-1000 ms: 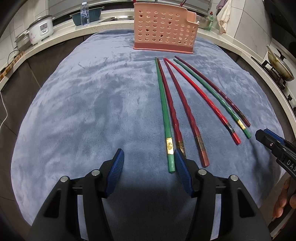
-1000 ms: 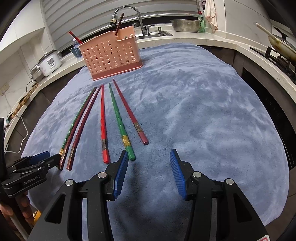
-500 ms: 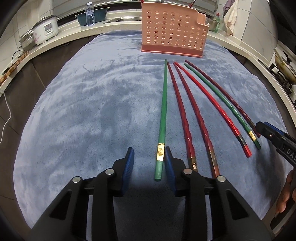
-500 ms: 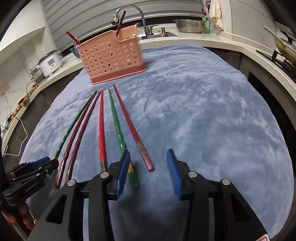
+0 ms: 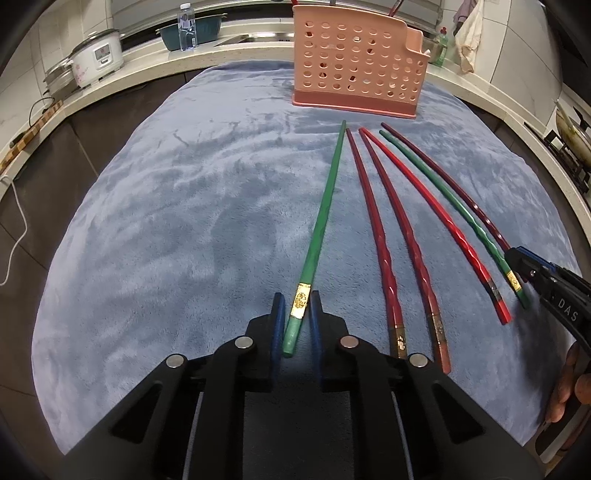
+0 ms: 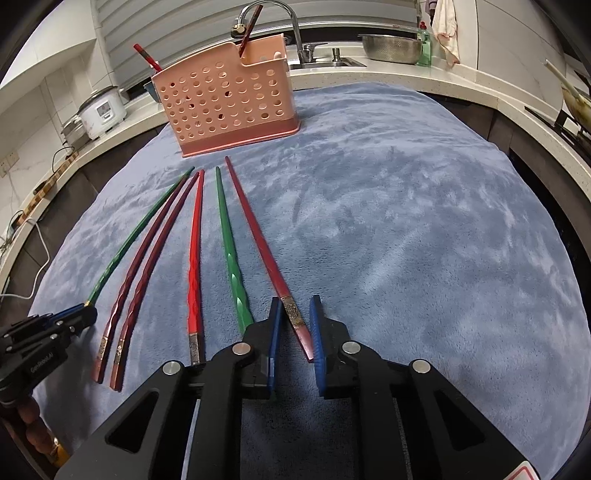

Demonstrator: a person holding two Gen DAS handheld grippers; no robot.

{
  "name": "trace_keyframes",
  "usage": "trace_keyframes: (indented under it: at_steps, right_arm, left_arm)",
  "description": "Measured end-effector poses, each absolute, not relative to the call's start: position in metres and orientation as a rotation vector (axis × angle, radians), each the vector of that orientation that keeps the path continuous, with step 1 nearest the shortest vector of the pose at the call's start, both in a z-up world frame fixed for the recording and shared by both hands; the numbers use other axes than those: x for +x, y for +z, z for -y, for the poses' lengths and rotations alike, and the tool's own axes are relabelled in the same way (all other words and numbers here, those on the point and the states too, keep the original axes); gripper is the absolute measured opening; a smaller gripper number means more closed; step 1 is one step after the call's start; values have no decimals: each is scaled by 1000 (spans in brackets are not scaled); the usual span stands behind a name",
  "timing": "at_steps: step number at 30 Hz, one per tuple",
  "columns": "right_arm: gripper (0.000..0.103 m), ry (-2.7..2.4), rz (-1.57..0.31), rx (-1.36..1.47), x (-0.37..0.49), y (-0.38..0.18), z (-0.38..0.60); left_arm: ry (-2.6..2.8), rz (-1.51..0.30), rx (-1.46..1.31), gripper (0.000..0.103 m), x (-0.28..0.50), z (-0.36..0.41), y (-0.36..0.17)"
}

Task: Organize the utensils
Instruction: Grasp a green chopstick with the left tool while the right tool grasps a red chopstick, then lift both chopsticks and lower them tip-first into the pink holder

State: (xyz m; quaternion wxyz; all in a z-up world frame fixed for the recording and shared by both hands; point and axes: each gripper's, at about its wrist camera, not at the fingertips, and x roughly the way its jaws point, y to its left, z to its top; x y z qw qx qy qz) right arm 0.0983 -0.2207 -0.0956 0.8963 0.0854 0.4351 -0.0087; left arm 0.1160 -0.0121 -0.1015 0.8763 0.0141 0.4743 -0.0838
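Several red, green and dark red chopsticks lie side by side on a blue-grey cloth [image 5: 184, 221]. My left gripper [image 5: 295, 314] has nearly closed around the thick end of the leftmost green chopstick [image 5: 321, 225]. My right gripper [image 6: 293, 321] has nearly closed around the thick end of the rightmost dark red chopstick [image 6: 255, 236]. A narrow gap still shows beside each stick. A pink perforated utensil holder [image 5: 356, 70] stands at the far end of the cloth, also in the right wrist view [image 6: 225, 99], with two chopsticks in it.
A rice cooker [image 5: 94, 55], a water bottle [image 5: 186, 26] and a basin sit on the counter behind. A sink with a tap [image 6: 291, 33] and a steel bowl [image 6: 389, 46] are at the back. A stove with a pan [image 5: 570, 133] is on the right.
Both grippers have moved forward over the chopstick ends and their jaws have narrowed from wide open to nearly closed around one chopstick each.
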Motion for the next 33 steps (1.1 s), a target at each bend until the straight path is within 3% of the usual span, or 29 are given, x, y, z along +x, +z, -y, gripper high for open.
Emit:
trace_keyframes:
  at_steps: [5, 13, 33]
  right_arm:
    - [9, -17, -895, 187, 91, -90, 222]
    - [7, -20, -835, 200, 67, -60, 226]
    - [7, -21, -558, 273, 58, 70, 248]
  left_arm:
    - [-182, -994, 15, 7, 115, 8, -98]
    - [-189, -977, -35, 7, 106, -8, -80]
    - [-197, -690, -89, 7, 109, -35, 48]
